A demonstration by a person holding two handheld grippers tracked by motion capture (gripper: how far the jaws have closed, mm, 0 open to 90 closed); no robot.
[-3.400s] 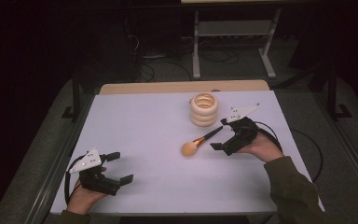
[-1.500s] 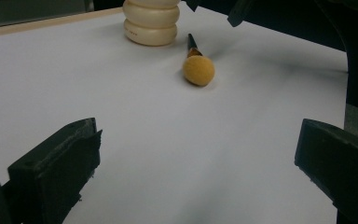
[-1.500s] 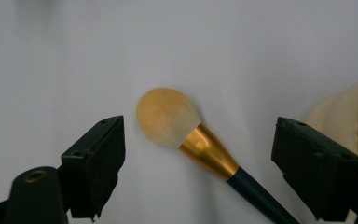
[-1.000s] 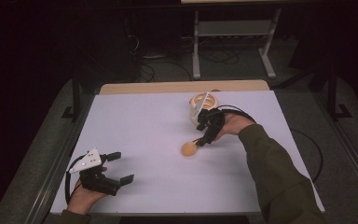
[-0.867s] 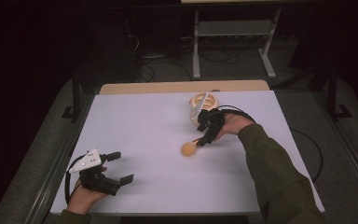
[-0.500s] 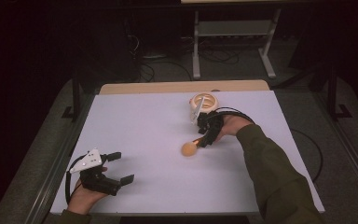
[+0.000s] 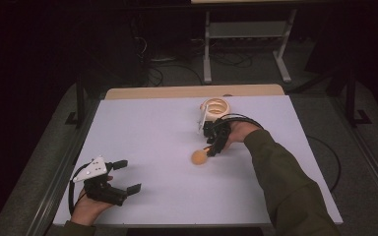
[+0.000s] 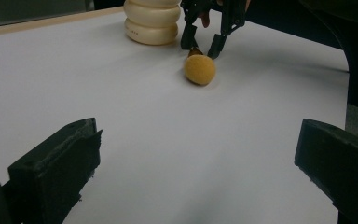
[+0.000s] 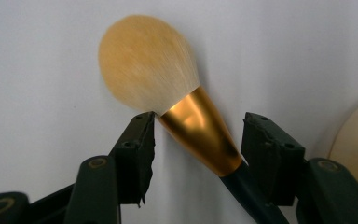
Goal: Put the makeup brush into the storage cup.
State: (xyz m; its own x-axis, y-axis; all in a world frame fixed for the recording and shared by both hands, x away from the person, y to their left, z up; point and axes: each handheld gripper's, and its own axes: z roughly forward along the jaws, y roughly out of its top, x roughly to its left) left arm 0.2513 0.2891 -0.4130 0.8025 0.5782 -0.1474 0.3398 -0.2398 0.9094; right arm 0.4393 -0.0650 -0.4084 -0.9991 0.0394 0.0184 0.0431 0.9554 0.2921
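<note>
Gold ferrule of the brush [image 9: 200, 133] between the right claw's [image 9: 198, 149] parted jaws, ungripped; left claw [image 7: 123, 175] wide open, empty.

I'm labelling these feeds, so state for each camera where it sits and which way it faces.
High view: above the person's side, looking forward and down on the table; both forearms enter below, with left tool and right tool.
Left gripper view: rides the left tool, low, facing across the table; its own open jaws show.
Right gripper view: rides the right tool, facing down; its jaws straddle the brush.
All three share the brush and the cream ring stack.
</note>
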